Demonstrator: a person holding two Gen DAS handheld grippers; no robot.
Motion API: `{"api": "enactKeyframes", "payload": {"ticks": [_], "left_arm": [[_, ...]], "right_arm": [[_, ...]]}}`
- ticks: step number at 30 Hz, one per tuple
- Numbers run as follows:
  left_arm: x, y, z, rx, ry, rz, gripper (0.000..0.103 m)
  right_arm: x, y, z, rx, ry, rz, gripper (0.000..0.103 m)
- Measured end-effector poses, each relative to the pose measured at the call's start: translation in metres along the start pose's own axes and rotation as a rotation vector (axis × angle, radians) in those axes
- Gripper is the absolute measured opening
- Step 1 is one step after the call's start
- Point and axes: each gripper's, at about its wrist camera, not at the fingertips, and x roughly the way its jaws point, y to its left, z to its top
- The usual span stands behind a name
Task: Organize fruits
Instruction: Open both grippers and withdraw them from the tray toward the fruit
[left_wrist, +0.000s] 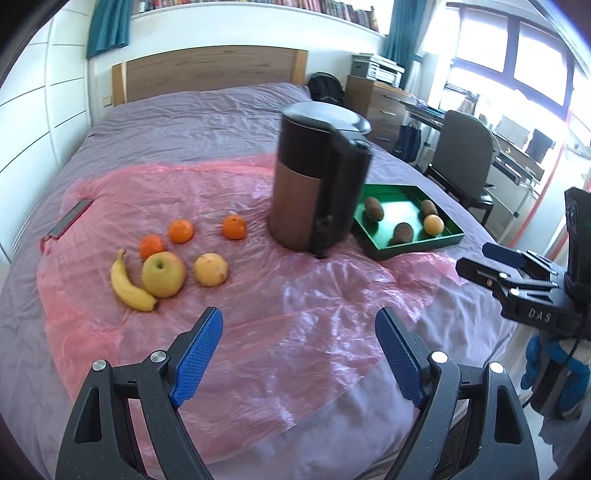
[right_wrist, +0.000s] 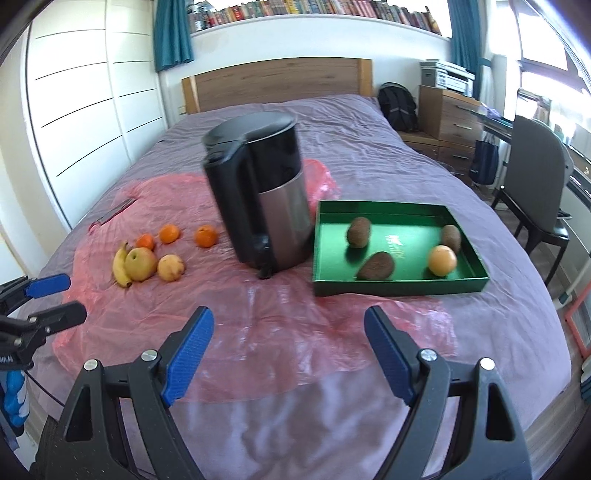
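Note:
On a pink plastic sheet (left_wrist: 258, 295) on the bed lie a banana (left_wrist: 129, 286), a yellow-green apple (left_wrist: 163, 274), a pale yellow fruit (left_wrist: 211, 269) and three small oranges (left_wrist: 233, 227). A green tray (right_wrist: 397, 286) at the right holds three brown fruits and one orange fruit (right_wrist: 442, 260). My left gripper (left_wrist: 299, 328) hovers open over the sheet, nearer me than the loose fruit, with nothing between its fingers. My right gripper (right_wrist: 288, 325) stands open and empty in front of the tray and kettle. Each gripper shows at the edge of the other's view.
A tall black and metal kettle (left_wrist: 317, 184) stands between the loose fruit and the tray. A flat dark phone-like object (left_wrist: 70, 218) lies at the sheet's far left. A chair (right_wrist: 535, 192), a dresser and a desk stand to the bed's right.

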Motion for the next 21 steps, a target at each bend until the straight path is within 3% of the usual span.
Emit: {"api": "enactKeyframes", "payload": {"ticks": [12,21], "left_arm": [[0.014,0.066,-0.016,-0.106,0.03,0.098,0.081],[0.031,0.144,-0.028,-0.289,0.066,0.189,0.081]], "right_arm": [[0.039,0.063,-0.007,-0.071,0.07,0.102,0.103],[0.079,0.112,-0.003,-0.165,0.119,0.167,0.103]]}}
